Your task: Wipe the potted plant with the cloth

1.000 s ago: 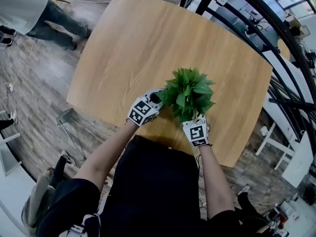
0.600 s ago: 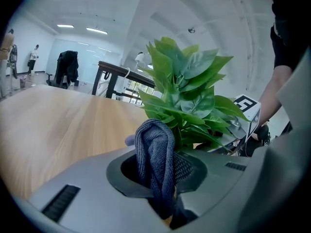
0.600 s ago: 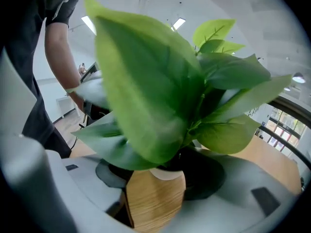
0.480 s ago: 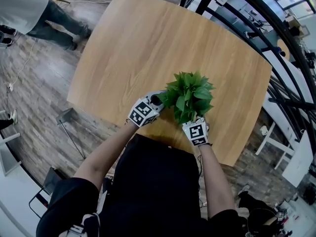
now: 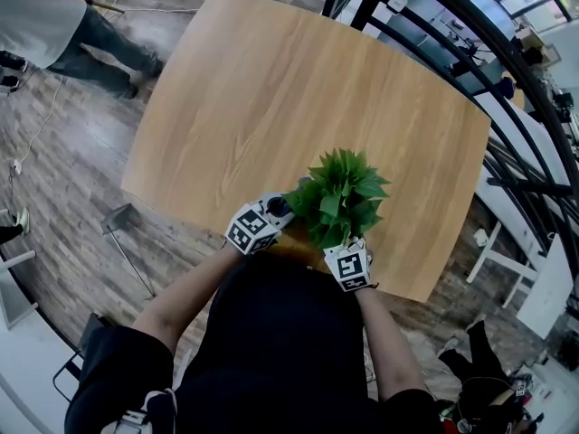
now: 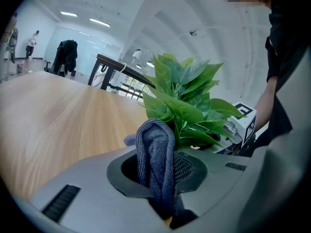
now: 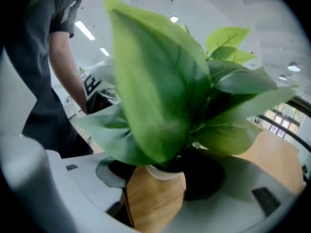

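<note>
Potted plant (image 5: 340, 193) slides toward near edge of counter (image 5: 271, 80) with our grippers. Left gripper (image 5: 279, 209) jaws pinch cloth (image 6: 154, 149); right gripper (image 5: 344, 247) jaws, wide, clasp pot (image 7: 155, 198). We judge wiping barely started.

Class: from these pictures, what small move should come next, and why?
Probably slide the left gripper toward the plant so its cloth strokes the nearest leaf: the cloth is clamped in its jaws beside that leaf, and the right gripper grips the pot.

potted plant (image 5: 339, 195) at near edge of table (image 5: 271, 89), in right tool (image 5: 345, 246) | left: cloth (image 6: 155, 154) in left tool (image 5: 281, 208)
</note>
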